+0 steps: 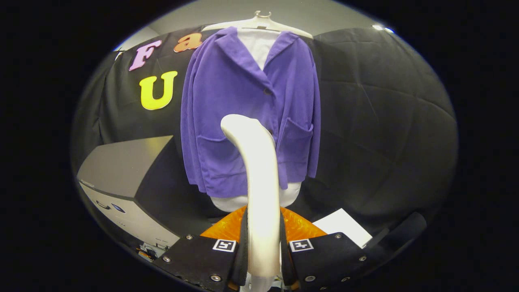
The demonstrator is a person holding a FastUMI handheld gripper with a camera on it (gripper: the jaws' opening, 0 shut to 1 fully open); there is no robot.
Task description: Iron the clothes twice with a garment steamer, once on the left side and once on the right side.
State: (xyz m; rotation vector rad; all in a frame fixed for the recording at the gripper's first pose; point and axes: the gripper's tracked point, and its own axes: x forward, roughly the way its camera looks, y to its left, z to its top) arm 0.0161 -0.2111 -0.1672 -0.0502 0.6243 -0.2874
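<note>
A purple corduroy jacket [247, 109] hangs over a white shirt [259, 44] on a white hanger [261, 20] against the black cloth wall. My gripper [263, 247] is shut on the white handle of the garment steamer [259, 178], both fingers pressing its sides. The steamer rises upright between the fingers and curves forward at its top, in front of the jacket's lower middle. Whether its head touches the fabric cannot be told.
A grey box-shaped machine [121, 178] stands left of the jacket. An orange surface [300, 229] lies just ahead of the fingers, with a white sheet [344, 227] to its right. Black cloth [385, 121] covers the wall at the right.
</note>
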